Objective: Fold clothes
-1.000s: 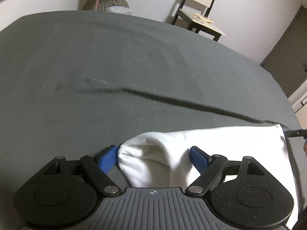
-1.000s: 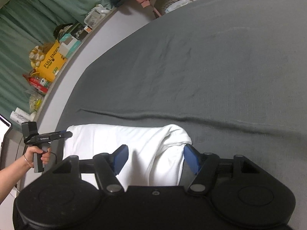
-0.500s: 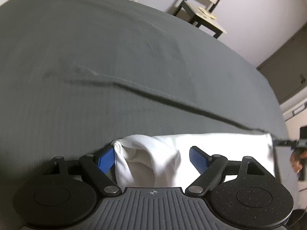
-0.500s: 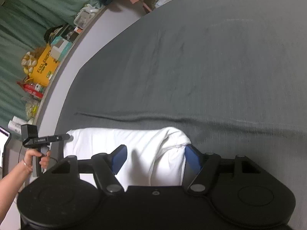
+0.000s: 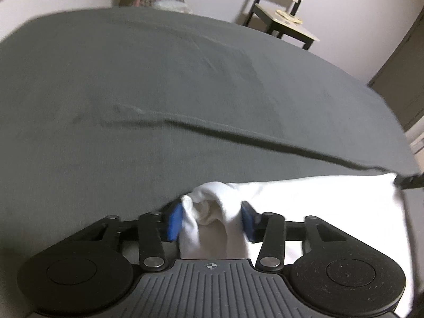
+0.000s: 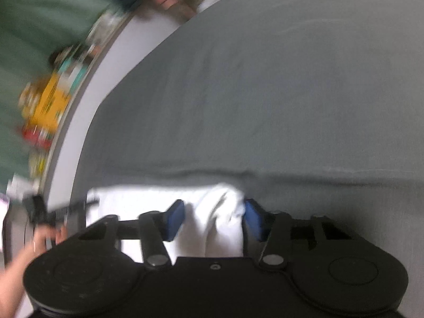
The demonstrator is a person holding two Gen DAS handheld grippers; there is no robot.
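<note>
Both sets of jaws have narrowed since the earlier frames: the left gripper (image 5: 210, 218) and right gripper (image 6: 216, 218) now each pinch a bunched corner of the white garment (image 5: 331, 196), which lies at the near edge of the grey bed (image 5: 185, 79). Judgement: grasp secured; lift-and-fold can follow.

White garment (image 5: 312, 198), plain knit, spread in a flat band across near edge of grey bed (image 5: 185, 79), its two near corners bunched and raised, far edge straight.
</note>
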